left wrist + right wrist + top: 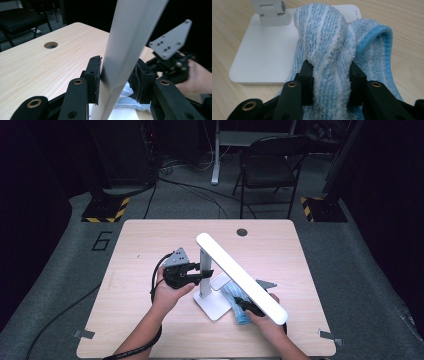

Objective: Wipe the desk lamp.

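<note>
A white desk lamp stands mid-table, with a flat base (214,309), an upright post (205,262) and a long slanted head bar (240,275). My left gripper (202,271) reaches in from the left and straddles the post (117,62). In the left gripper view both of its pads (93,77) lie against the post's sides. A blue-and-white striped towel (324,37) lies bunched on the base's right edge (262,60). My right gripper (332,72) is shut on a fold of it, and in the high view sits under the head bar (244,306).
The wooden table (140,240) has a round cable hole (242,232) at its far edge. Behind it are a folding chair (267,167), floor cables and stands with yellow-black feet (105,212). The right hand's grey plate (171,40) shows close behind the post.
</note>
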Demonstrator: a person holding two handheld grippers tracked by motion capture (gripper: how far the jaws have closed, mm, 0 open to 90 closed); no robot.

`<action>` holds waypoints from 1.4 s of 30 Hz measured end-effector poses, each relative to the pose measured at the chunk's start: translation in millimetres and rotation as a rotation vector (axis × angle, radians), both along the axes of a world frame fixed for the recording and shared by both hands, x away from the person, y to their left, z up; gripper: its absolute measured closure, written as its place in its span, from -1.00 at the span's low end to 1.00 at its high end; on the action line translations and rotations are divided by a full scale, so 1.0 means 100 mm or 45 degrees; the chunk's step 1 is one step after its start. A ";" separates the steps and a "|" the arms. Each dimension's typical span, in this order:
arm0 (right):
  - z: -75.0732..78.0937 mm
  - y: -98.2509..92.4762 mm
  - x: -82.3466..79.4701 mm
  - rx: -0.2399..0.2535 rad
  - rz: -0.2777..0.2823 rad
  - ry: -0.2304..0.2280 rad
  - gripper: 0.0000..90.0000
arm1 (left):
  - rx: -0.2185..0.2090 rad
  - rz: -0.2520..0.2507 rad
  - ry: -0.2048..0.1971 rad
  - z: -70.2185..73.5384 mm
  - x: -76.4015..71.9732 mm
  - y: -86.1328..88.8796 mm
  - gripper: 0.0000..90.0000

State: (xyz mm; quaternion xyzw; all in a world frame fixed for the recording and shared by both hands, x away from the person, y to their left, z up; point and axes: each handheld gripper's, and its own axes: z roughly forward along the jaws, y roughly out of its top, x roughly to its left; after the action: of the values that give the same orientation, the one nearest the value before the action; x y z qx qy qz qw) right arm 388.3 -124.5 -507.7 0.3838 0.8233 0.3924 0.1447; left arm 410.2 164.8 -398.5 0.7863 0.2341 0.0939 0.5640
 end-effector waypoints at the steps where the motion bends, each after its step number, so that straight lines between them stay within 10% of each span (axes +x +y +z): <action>1: 0.00 0.00 0.02 0.006 -0.011 0.006 0.41 | -0.014 -0.024 0.008 0.00 -0.01 0.00 0.39; 42: 0.02 0.42 0.44 0.041 -0.052 0.012 0.39 | 0.025 -0.224 0.007 -0.04 -0.15 0.30 0.12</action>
State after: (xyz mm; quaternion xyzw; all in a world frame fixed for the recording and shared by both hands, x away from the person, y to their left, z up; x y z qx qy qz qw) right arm 431.8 -82.7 -505.6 0.4047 0.8095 0.4008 0.1425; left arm 394.9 195.1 -402.9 0.8096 0.1649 0.0441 0.5616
